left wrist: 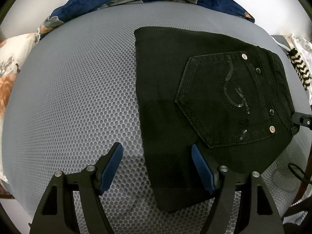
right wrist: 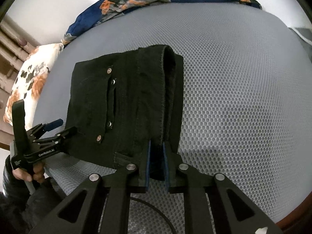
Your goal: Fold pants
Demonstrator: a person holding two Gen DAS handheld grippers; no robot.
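Note:
Black pants (left wrist: pixel 165 97) lie folded on the grey mesh mat (left wrist: pixel 78 87), back pocket with a sequin swirl (left wrist: pixel 220 97) facing up. My left gripper (left wrist: pixel 157 148) stands open over the pants' near left edge, one finger above the cloth and the other above the mat, gripping nothing. In the right wrist view the pants (right wrist: pixel 93 107) show their waistband and rivets. My right gripper (right wrist: pixel 157 156) is shut on a thick folded edge of the pants at their near right side, with cloth filling the narrow gap. The left gripper (right wrist: pixel 65 126), held by a hand (right wrist: pixel 29 173), sits at the pants' left edge.
A navy floral blanket (left wrist: pixel 214 0) lies along the far side of the mat. A white and orange floral pillow (left wrist: pixel 11 68) sits at the left. A black-and-white striped cloth (left wrist: pixel 300 70) lies at the right. A dark wooden edge (right wrist: pixel 292 224) borders the near right.

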